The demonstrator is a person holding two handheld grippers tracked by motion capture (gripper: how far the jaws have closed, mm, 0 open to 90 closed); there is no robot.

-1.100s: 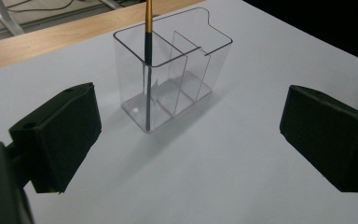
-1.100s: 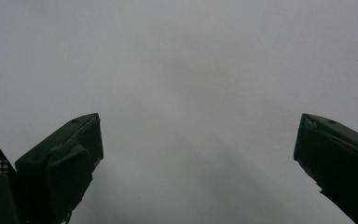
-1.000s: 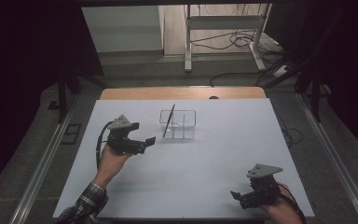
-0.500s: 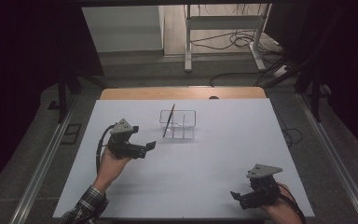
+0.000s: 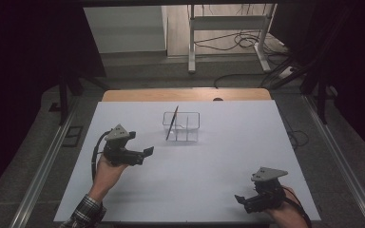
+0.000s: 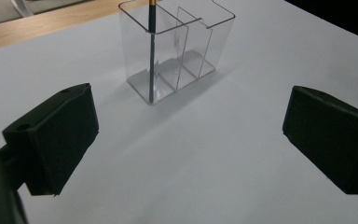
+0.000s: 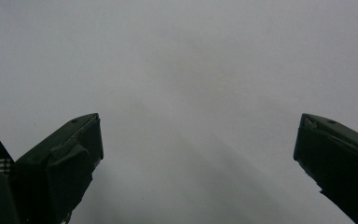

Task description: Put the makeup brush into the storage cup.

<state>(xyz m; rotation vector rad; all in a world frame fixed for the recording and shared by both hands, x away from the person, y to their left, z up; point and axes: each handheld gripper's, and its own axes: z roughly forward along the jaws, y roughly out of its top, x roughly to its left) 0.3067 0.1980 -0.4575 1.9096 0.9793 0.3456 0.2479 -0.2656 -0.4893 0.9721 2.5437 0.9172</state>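
Clear plastic organizer (image 5: 181,126), 3 compartments visible, upright on the white desk (image 5: 218,161), nearer the far edge than the near edge and slightly left of the midline. 1 dark pencil (image 5: 172,123) with a gold-coloured band near the top, standing in the organizer's end compartment, tilted, lower end on the compartment floor, upper part leaning on the rim and rising above it; same pencil (image 6: 152,56) and organizer (image 6: 182,46) seen close in the left gripper view, straight ahead between the jaws. Left gripper (image 5: 148,151), near the left edge of the desk, just short of the organizer and apart from it, pointing toward it; jaws spread wide, nothing between them, only bare desk surface beneath. Left hand (image 5: 108,172) behind it, checked sleeve (image 5: 86,214) at the near edge. Grey 3-cornered plate (image 5: 117,132) on top, black cable (image 5: 95,159) looping down the left side. Right gripper (image 5: 240,198), near the near right corner of the desk, well apart from the organizer; jaws likewise wide apart, empty, over plain white surface in the right gripper view. Strip of bare wood (image 5: 185,94) along the far edge of the desk. Beyond the desk: grey floor, white metal frame (image 5: 228,33), loose cables (image 5: 240,42).
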